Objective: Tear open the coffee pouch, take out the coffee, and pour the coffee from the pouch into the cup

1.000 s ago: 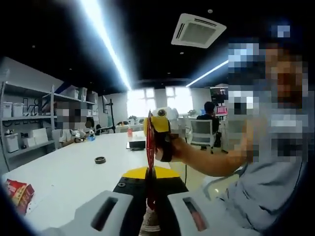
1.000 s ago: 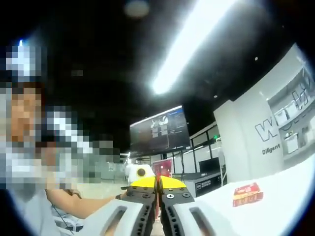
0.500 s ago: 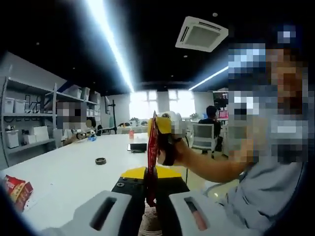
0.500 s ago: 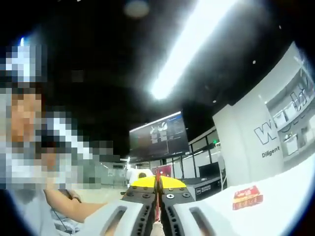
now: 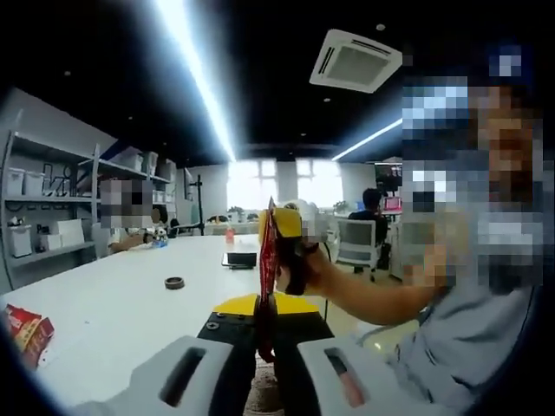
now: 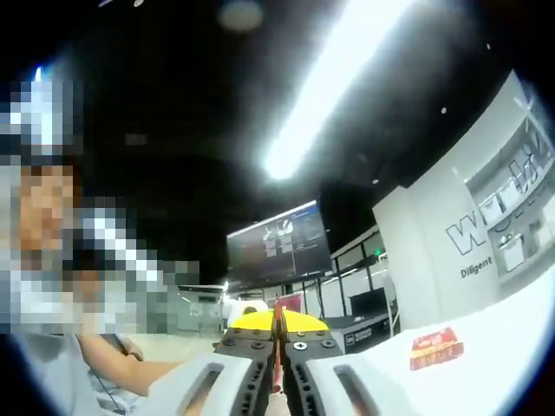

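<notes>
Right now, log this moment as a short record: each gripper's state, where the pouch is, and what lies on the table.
left gripper: shut on the lower edge of the coffee pouch
right gripper: shut on the coffee pouch; seen from the left gripper view, it grips the upper part
coffee pouch: red, thin, edge-on, held in the air between both grippers
table: white, below the pouch
second red pouch: lying on the table, far left of the left gripper view
small dark ring: on the table
cup: cannot tell
</notes>
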